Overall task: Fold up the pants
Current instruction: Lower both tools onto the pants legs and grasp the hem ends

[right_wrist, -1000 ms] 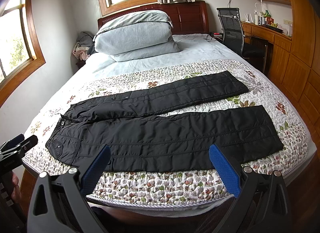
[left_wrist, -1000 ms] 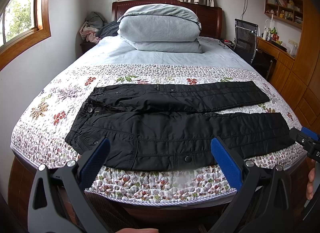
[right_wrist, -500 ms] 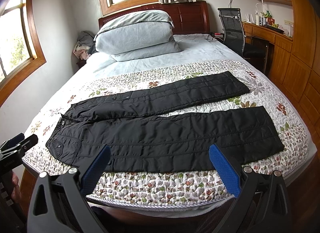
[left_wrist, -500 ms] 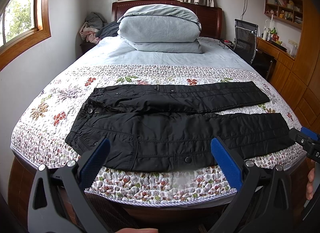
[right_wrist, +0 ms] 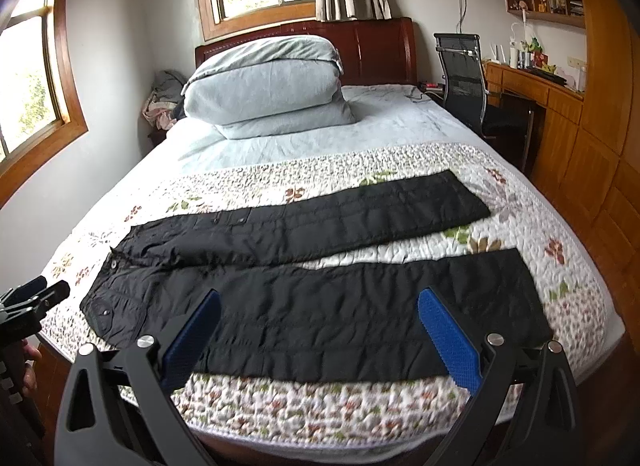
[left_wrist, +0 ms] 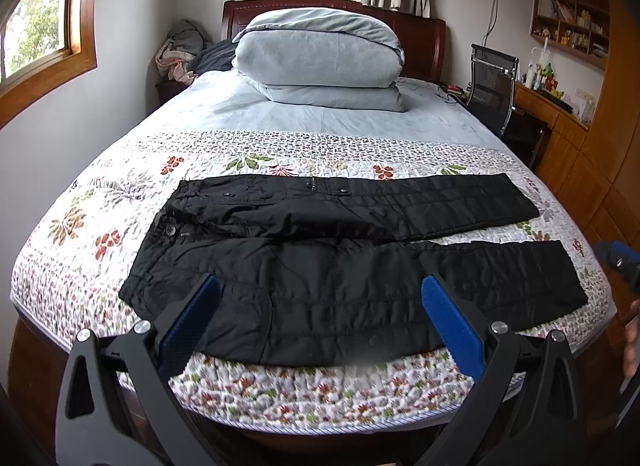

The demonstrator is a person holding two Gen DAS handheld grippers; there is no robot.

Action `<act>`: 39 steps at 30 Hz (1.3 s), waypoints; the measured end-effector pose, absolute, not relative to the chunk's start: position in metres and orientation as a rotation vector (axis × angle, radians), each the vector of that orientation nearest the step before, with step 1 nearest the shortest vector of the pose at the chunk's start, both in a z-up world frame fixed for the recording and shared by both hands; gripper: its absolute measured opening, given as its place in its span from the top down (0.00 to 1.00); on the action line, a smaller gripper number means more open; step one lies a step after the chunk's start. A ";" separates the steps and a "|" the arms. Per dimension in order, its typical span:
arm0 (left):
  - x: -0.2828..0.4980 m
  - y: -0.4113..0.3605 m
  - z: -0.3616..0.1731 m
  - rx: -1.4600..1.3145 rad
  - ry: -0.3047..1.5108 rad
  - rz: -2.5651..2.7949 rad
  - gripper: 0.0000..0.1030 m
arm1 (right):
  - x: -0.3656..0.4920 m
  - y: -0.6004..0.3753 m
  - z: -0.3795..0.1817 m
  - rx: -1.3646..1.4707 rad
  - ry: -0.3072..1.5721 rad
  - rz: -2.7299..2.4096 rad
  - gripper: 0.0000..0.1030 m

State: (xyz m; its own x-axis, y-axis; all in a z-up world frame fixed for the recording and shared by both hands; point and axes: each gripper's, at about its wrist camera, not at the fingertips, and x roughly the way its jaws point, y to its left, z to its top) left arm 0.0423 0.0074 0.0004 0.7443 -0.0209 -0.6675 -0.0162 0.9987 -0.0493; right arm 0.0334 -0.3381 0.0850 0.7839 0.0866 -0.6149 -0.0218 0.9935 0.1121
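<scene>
Black pants (left_wrist: 340, 266) lie flat and spread open on the floral quilt, waistband to the left, both legs running right with a gap between them; they also show in the right wrist view (right_wrist: 320, 290). My left gripper (left_wrist: 320, 306) is open and empty, held just in front of the near leg above the bed's foot edge. My right gripper (right_wrist: 320, 318) is open and empty, also in front of the near leg. The right gripper's tip shows at the right edge of the left wrist view (left_wrist: 620, 262); the left gripper shows at the left edge of the right wrist view (right_wrist: 32, 302).
The floral quilt (left_wrist: 320, 390) covers the foot of the bed. A folded grey duvet (left_wrist: 320, 61) sits at the headboard. A black chair (left_wrist: 492, 85) and wooden desk (right_wrist: 536, 85) stand to the right. A clothes pile (left_wrist: 180, 53) lies back left.
Both grippers have moved a little closer to the bed; the pants look slightly larger in both views. The pants have not moved.
</scene>
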 end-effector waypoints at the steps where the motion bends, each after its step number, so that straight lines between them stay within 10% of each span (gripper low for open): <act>1: 0.050 0.008 0.001 -0.040 0.737 0.004 0.03 | 0.039 -0.341 0.087 0.096 0.665 0.055 0.03; 13: 0.199 0.085 -0.014 -0.150 0.964 -0.015 0.03 | 0.213 -0.424 0.101 0.109 0.817 0.025 0.03; 39: 0.424 0.358 -0.208 -0.616 1.554 0.350 0.03 | 0.526 -0.585 -0.096 0.303 1.368 -0.065 0.03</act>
State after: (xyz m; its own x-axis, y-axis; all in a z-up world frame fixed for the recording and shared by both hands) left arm 0.4243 0.3578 -0.2081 0.0110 -0.1704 -0.9853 -0.5762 0.8042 -0.1455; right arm 0.5264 -0.5854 -0.0960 0.2062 0.1293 -0.9699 0.2212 0.9594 0.1749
